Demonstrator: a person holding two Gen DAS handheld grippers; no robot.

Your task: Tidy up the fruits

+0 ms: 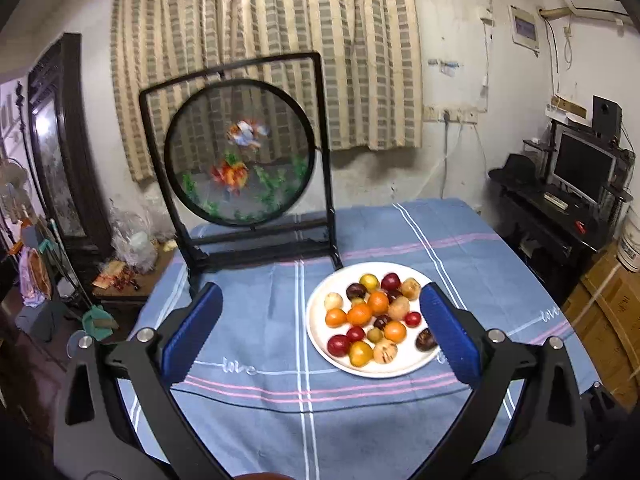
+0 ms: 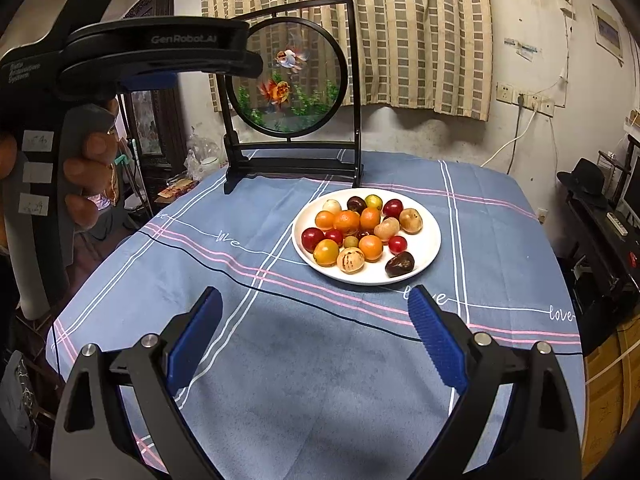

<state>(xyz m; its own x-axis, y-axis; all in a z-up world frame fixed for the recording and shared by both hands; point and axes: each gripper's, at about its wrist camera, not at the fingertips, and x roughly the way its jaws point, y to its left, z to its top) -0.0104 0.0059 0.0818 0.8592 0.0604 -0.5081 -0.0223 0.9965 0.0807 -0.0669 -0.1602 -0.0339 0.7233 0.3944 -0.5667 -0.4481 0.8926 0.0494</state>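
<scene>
Left claw (image 1: 320, 320): I see it released, blue fingers spread wide, nothing between them, raised above the table (image 1: 260, 420).
Right claw (image 2: 316, 316): also released and empty, fingers wide apart over the blue checked cloth (image 2: 300, 360).
Fruits (image 2: 356, 236): piled together on the white plate (image 2: 430, 248), oranges, red, yellow, pale and dark ones mixed.
Plate position: on the table, ahead of my right claw and well apart from it; in the left view it sits partly behind the claw's right finger.
Fish screen (image 2: 288, 80): standing upright beyond the plate, near the far table edge.
Left hand (image 2: 88, 172): gripping the left handle, visible at the side of the right view.
</scene>
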